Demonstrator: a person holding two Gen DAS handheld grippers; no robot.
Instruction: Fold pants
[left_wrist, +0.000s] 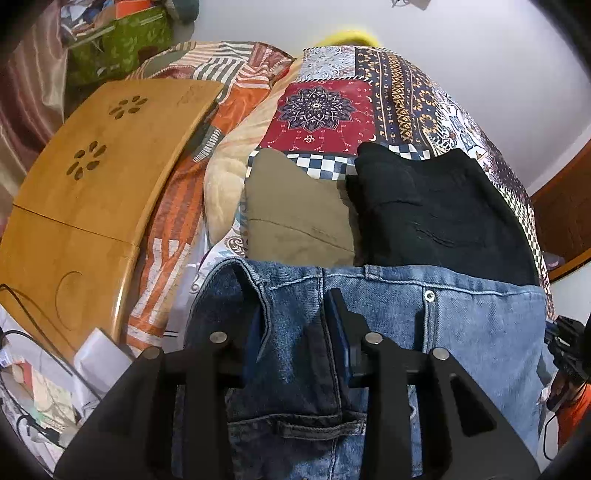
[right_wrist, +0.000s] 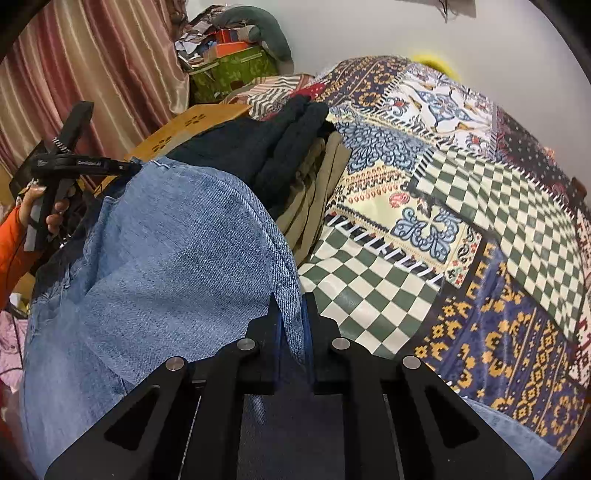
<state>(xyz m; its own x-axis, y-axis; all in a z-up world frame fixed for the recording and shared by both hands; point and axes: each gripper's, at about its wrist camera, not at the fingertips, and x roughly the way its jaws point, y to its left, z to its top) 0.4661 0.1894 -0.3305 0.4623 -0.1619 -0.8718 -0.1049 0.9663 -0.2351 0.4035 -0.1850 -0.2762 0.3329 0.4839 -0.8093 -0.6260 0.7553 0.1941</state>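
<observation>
Here both tools are clamped on the jeans (left_wrist: 480, 332), which hang over the near edge of the bed (right_wrist: 406, 229). The left tool (left_wrist: 295, 325) grips a thick bunch of denim at the waistband, with the belt loop just in front of its fingers. The right tool (right_wrist: 291, 317) has its fingers almost together on a thin folded edge of the cloth. Ahead of the left tool, two folded pants lie on the bed: an olive pair (left_wrist: 295, 214) and a black pair (left_wrist: 443, 214), touching each other.

The step in hand seems to be lifting the jeans for a fold. To do it well, I think both tools should rise together and keep the cloth stretched between them, so the edge stays straight. The right grip holds only a little cloth, so a hard pull may slip it out.
</observation>
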